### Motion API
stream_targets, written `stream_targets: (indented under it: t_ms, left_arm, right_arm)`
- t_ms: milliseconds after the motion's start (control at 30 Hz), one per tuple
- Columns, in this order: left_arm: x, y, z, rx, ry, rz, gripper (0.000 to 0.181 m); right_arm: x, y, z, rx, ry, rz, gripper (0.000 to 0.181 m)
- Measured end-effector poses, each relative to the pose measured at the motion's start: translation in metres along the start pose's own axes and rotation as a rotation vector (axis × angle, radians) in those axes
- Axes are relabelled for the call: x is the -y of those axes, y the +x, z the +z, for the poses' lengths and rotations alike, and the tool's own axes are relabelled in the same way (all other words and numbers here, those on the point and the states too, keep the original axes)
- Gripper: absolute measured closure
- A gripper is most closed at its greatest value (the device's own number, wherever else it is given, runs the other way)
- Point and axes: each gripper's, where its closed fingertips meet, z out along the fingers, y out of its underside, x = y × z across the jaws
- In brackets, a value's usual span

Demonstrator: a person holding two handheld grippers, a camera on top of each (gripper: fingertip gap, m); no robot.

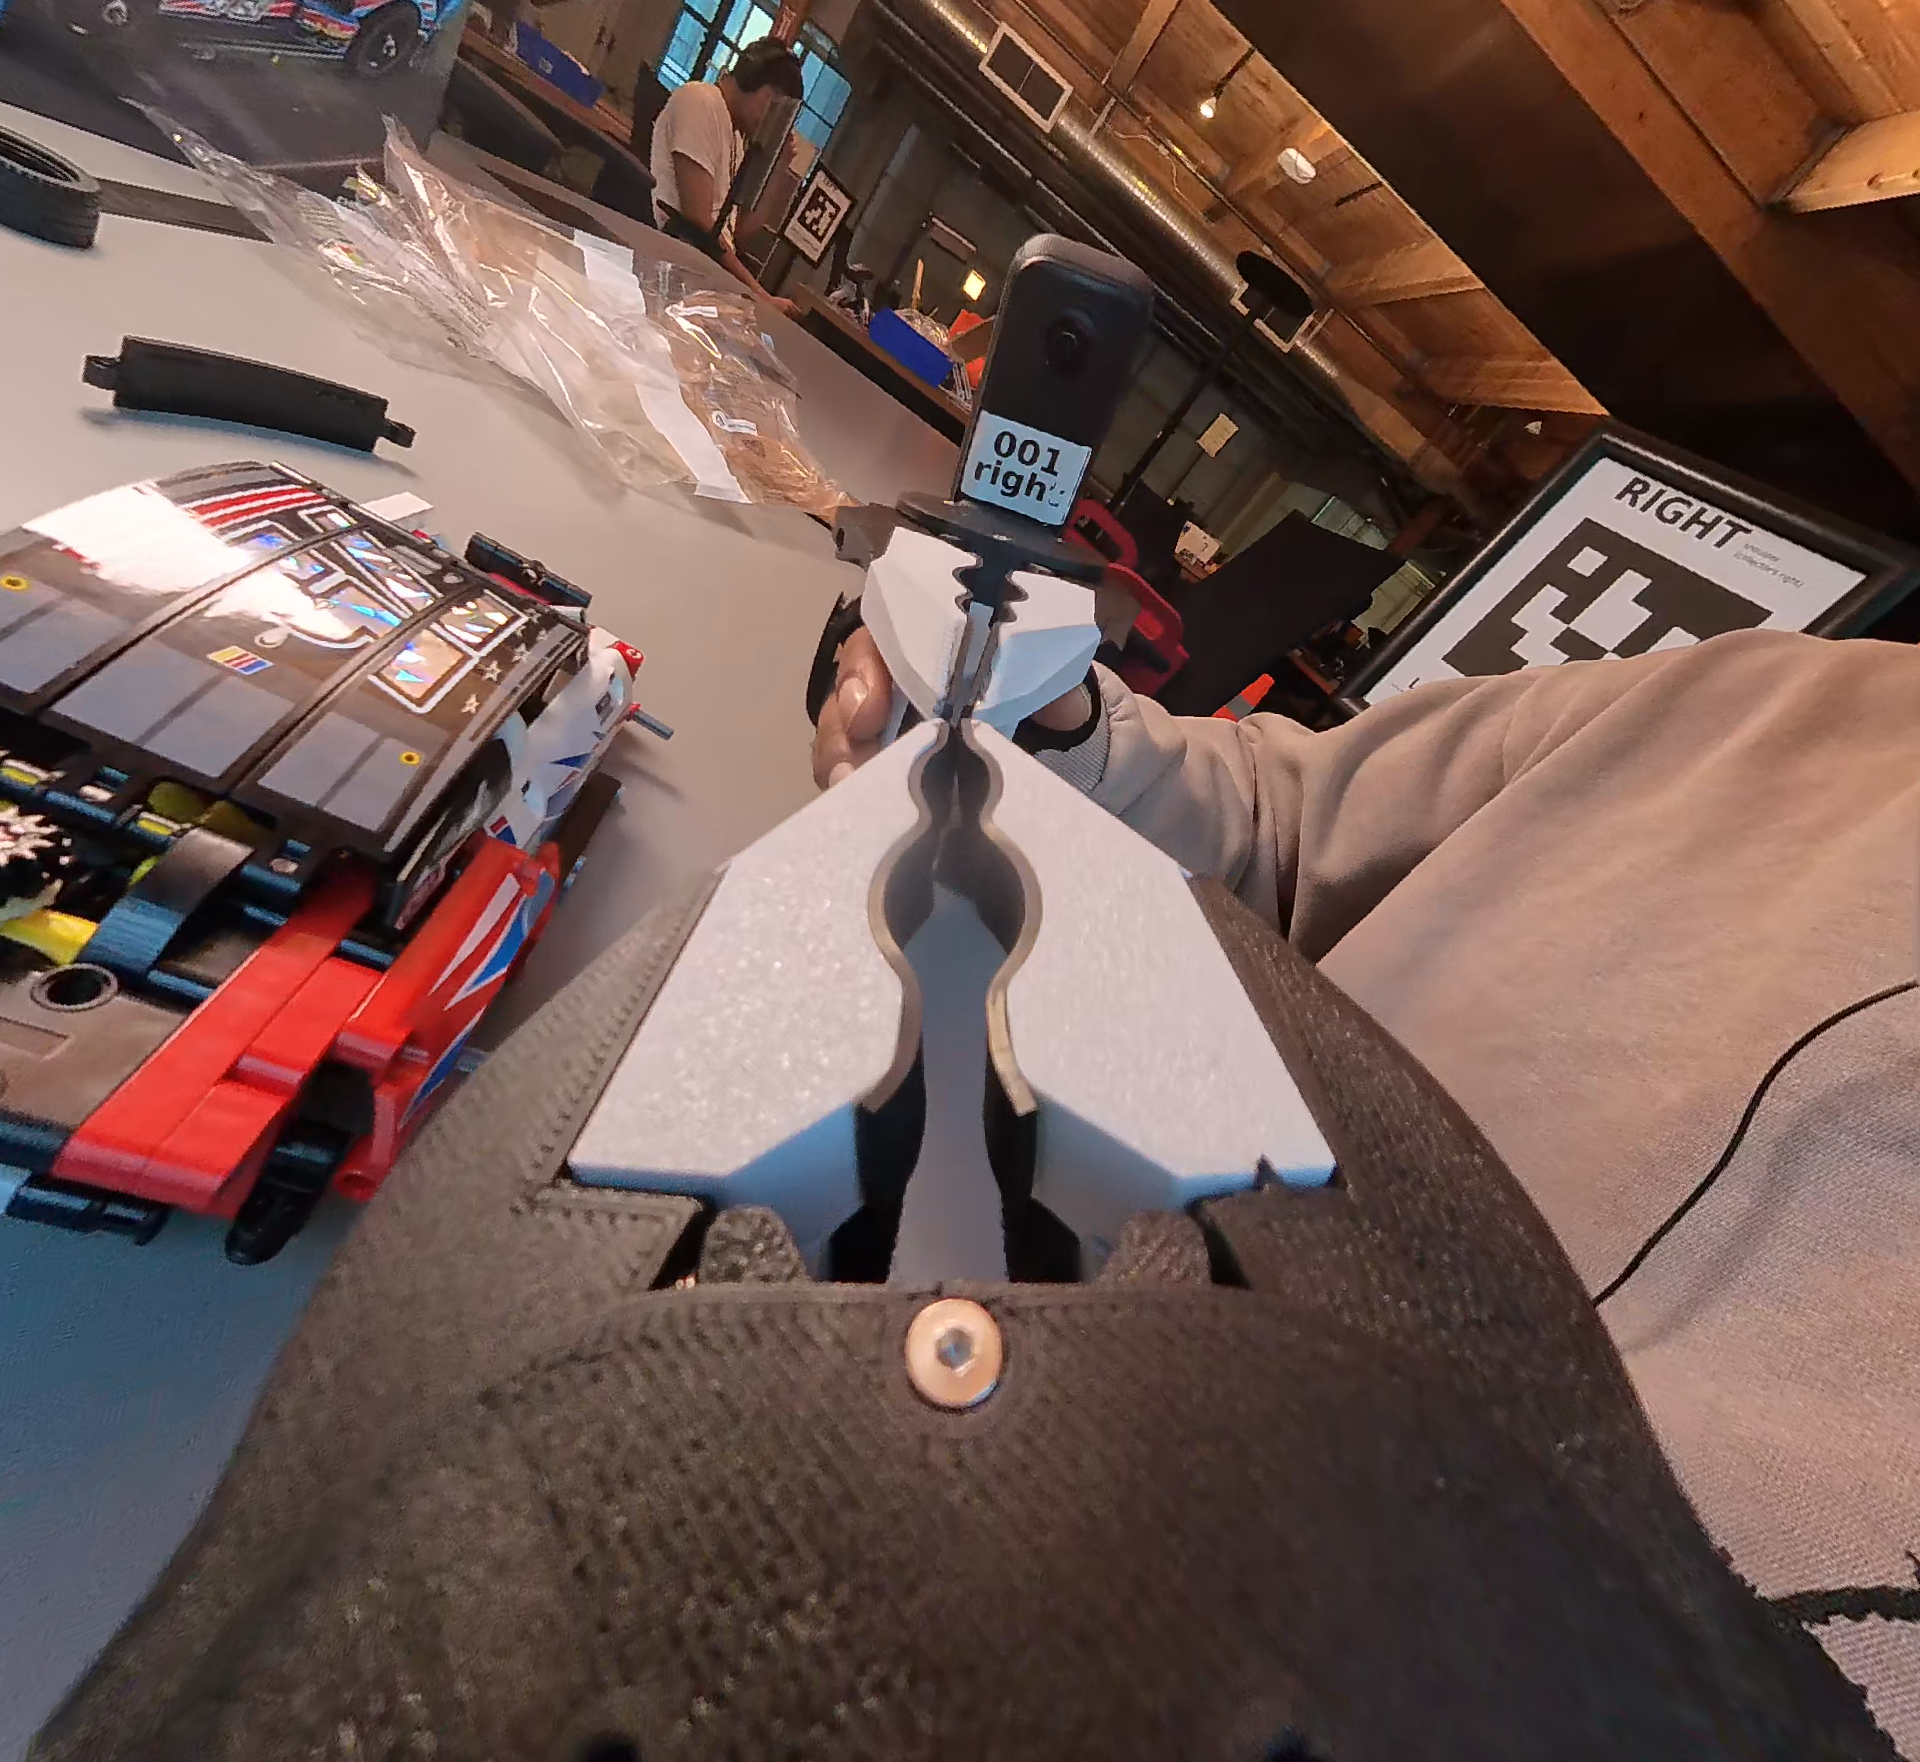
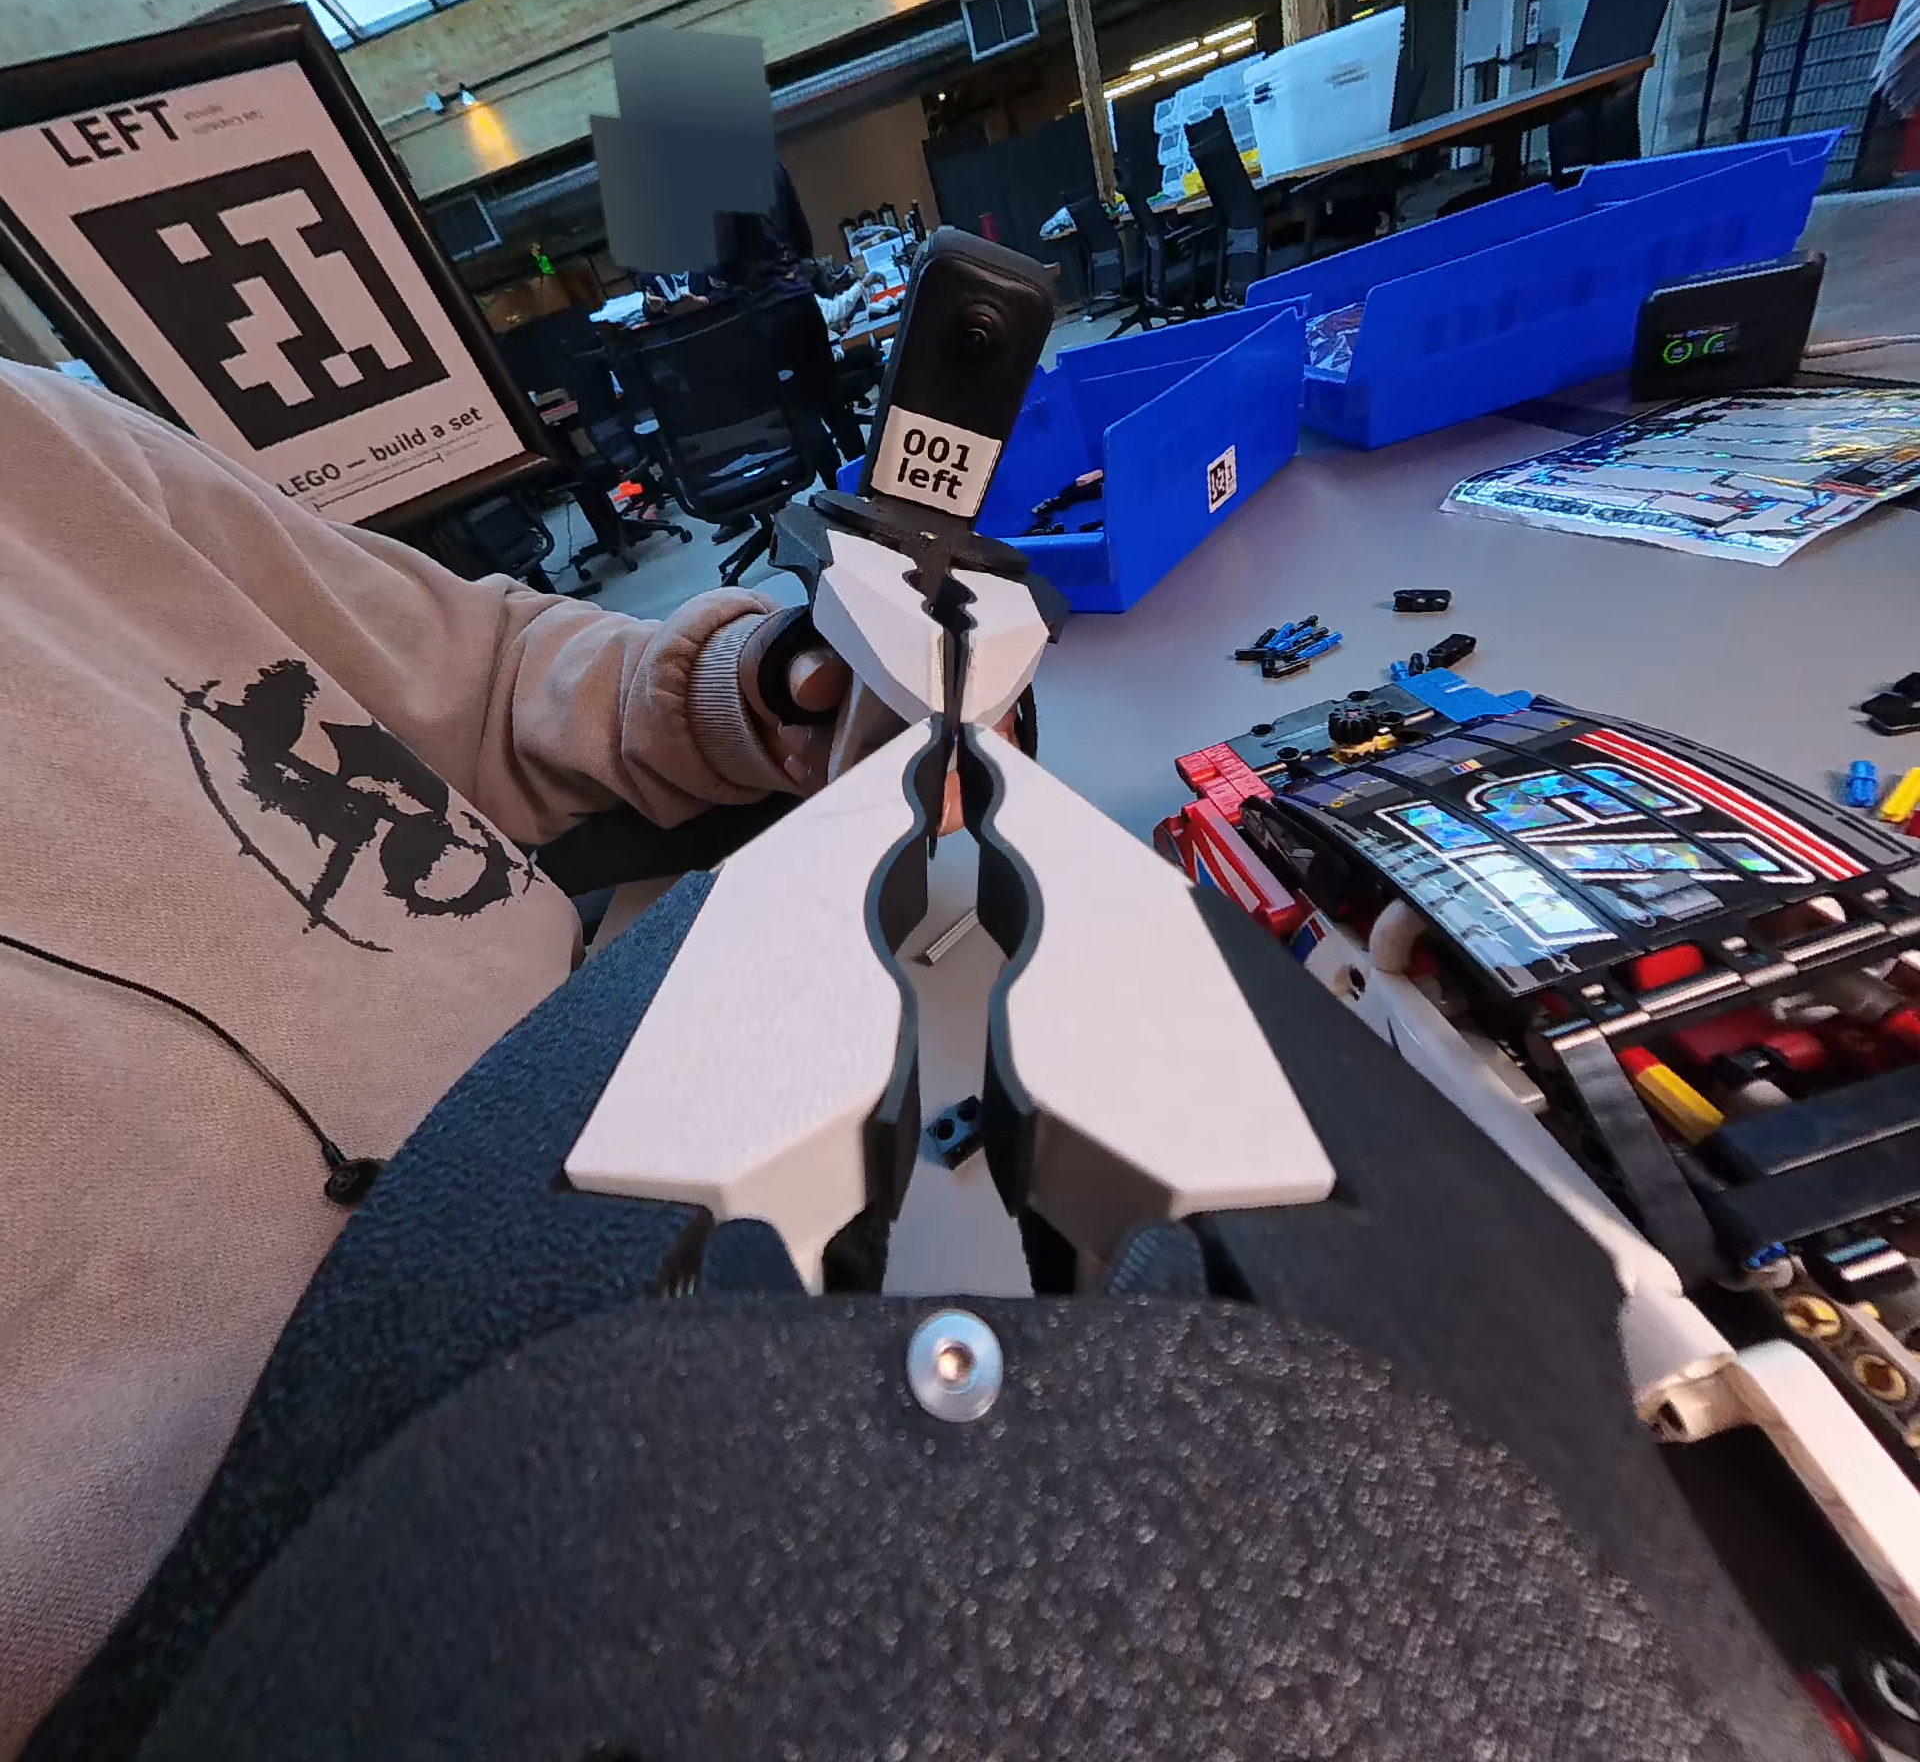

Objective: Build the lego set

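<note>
Both tongs nose to nose above the table, tips clenched

Left tongs (image 1: 958,725) and right tongs (image 2: 954,725) look clenched on nothing I can make out; the half-built lego car (image 1: 260,777) sits on the grey table (image 1: 644,569) just beside them

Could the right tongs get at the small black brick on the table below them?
Probably yes: the small black brick lies bare on the table under the right tongs, though they're shut and must open first.

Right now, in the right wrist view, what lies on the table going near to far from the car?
Lego car → loose black and blue pins → blue bin.
</note>
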Motion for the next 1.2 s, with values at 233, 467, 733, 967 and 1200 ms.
stream_targets:
  t_ms: [233, 467, 733, 967, 1200]
  left_arm:
    - [0.001, 0.0, 0.0, 0.003, 0.003, 0.007, 0.181]
    - [-0.003, 0.008, 0.001, -0.012, -0.058, 0.099, 0.148]
    - [-0.033, -0.019, -0.014, 0.184, -0.349, 0.432, 0.117]
    - [-0.087, -0.065, -0.029, 0.336, -0.708, 0.691, 0.12]
    - [-0.094, -0.068, -0.02, 0.33, -0.743, 0.746, 0.123]
  right_arm:
    - [-0.001, -0.001, 0.0, 0.006, -0.006, 0.003, 0.181]
    - [-0.003, 0.004, -0.001, -0.013, -0.037, 0.006, 0.181]
    - [0.004, -0.004, -0.007, 0.026, -0.03, -0.023, 0.181]
    - [0.013, 0.003, -0.018, 0.005, -0.009, -0.008, 0.181]
    - [0.013, 0.002, -0.018, 0.01, -0.009, -0.007, 0.181]
